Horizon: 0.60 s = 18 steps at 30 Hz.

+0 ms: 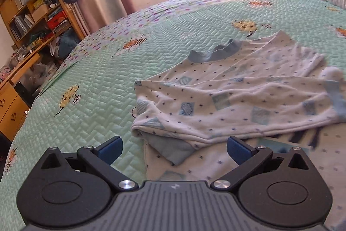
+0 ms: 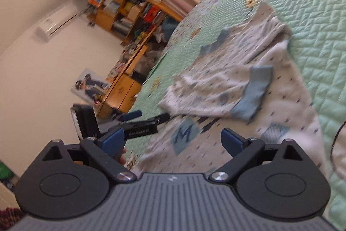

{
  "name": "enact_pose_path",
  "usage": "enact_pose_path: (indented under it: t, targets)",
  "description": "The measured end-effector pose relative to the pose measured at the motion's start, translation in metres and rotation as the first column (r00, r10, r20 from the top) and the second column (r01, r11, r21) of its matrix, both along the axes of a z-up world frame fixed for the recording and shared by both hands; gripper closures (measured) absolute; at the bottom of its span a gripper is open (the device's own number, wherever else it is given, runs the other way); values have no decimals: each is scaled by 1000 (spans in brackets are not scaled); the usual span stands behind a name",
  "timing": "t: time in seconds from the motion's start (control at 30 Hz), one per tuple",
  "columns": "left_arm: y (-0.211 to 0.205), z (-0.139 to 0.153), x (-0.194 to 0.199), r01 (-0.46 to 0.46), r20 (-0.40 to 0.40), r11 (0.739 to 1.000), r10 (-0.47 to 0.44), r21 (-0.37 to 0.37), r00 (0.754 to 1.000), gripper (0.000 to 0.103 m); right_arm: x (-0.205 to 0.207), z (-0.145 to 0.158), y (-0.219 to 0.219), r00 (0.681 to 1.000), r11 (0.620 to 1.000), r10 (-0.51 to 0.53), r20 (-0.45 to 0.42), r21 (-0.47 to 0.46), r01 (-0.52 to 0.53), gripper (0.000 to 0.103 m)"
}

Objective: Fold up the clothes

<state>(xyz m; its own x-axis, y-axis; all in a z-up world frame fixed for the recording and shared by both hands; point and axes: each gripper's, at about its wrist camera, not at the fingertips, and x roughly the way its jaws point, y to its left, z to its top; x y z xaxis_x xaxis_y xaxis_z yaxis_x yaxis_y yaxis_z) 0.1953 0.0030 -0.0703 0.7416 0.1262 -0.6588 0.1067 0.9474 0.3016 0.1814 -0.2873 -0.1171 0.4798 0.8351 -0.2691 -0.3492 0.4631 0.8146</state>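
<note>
Both tongs spread, pinching nothing: left gripper (image 1: 174, 149) just short of the pyjama top (image 1: 233, 96) on the quilt (image 1: 90, 79), right gripper (image 2: 173, 142) probably over its hem

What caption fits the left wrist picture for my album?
Open left gripper hovering over a star-print pajama top on a green quilted bedspread.

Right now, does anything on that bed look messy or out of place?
Yes: the white patterned shirt lies rumpled on the green quilt, one blue-cuffed sleeve thrown crookedly across it, folds uneven. Nothing looks spilled or damaged.
</note>
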Motion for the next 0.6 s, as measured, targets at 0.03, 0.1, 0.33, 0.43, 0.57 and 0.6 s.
enact_pose_path:
  t: [0.03,0.1,0.33,0.43,0.57,0.6]
  targets:
    - [-3,1,-9,9,-8,1000,-9,-18,1000,1,-3,-3,0,1000,1000,6,-17,4,-6,7]
    - [-9,-3,-26,12,-38,999,-14,-44,999,1,-10,-15,-7,996,1000,-21,-82,8,22,7]
    - [-10,-39,-76,-104,-154,988,86,-114,984,1,-42,-20,-47,975,985,-169,-141,-10,169,6]
    - [-9,-35,-91,-137,-149,982,117,-130,982,1,-53,-15,-54,973,983,-182,-145,-7,183,6]
    - [-16,-28,-103,-138,-143,982,120,-125,982,1,-61,-6,-44,982,989,-146,-120,-7,146,6]
    - [-18,-27,-105,-135,-142,983,117,-126,983,1,-61,-4,-39,985,991,-130,-112,-3,130,6]
